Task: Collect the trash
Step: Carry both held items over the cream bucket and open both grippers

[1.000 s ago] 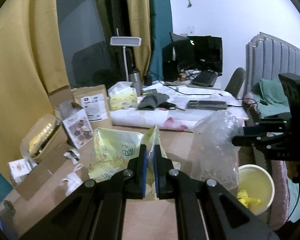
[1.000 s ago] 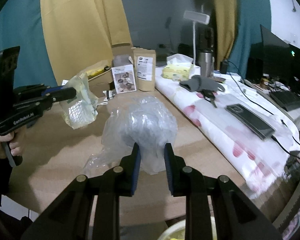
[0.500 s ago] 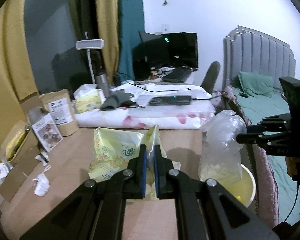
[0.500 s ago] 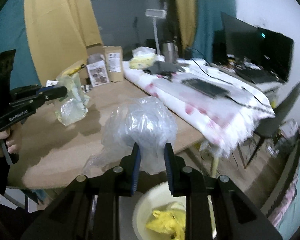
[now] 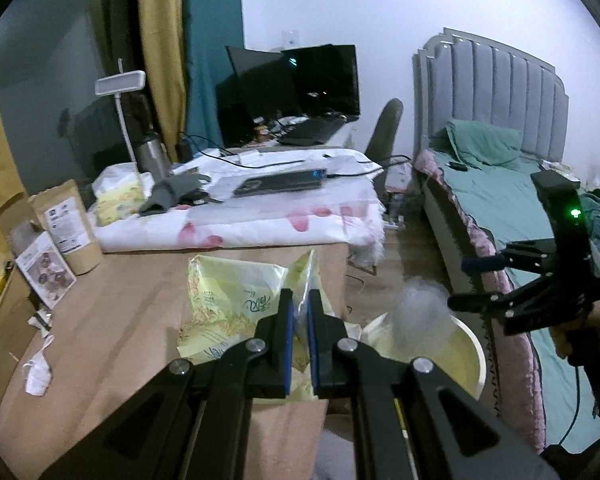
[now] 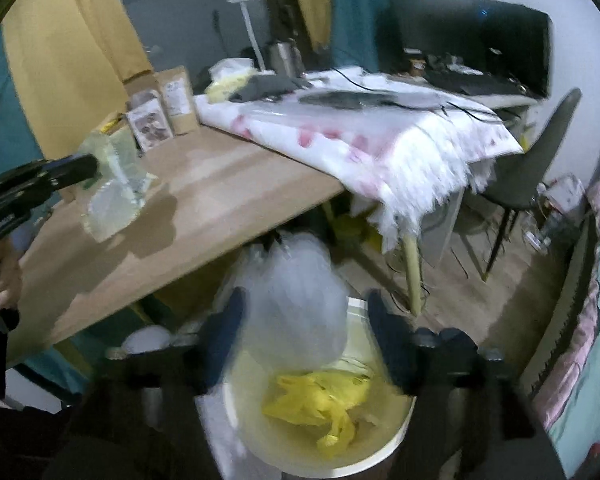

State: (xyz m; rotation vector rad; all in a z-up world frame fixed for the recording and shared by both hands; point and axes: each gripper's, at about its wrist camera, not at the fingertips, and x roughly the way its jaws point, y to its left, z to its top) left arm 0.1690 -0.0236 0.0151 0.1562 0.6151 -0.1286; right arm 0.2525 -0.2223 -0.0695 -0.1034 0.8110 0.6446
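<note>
A pale yellow printed wrapper (image 5: pixel 236 304) is pinched between the blue pads of the left hand-held gripper (image 5: pixel 298 340) and held up over the near right part of the wooden surface (image 5: pixel 112 320). In the right wrist view the same wrapper (image 6: pixel 112 196) is seen at the left, clear of the surface (image 6: pixel 204 200).

The right hand-held gripper (image 6: pixel 304 344) is spread wide, its fingers blurred. Between them, touching neither, a crumpled clear plastic bag (image 6: pixel 300 300) is seen above a cream bin (image 6: pixel 380 460) on the floor beside the surface's right edge. A yellow plastic bag (image 6: pixel 324 404) lies inside the bin. From the left wrist view the clear bag (image 5: pixel 420 320) is seen over the bin (image 5: pixel 474 356), just below the right hand-held gripper (image 5: pixel 472 284).

Brown pouches (image 5: pixel 70 228) stand at the far left, and scraps of white paper (image 5: pixel 36 372) lie near the left edge.
</note>
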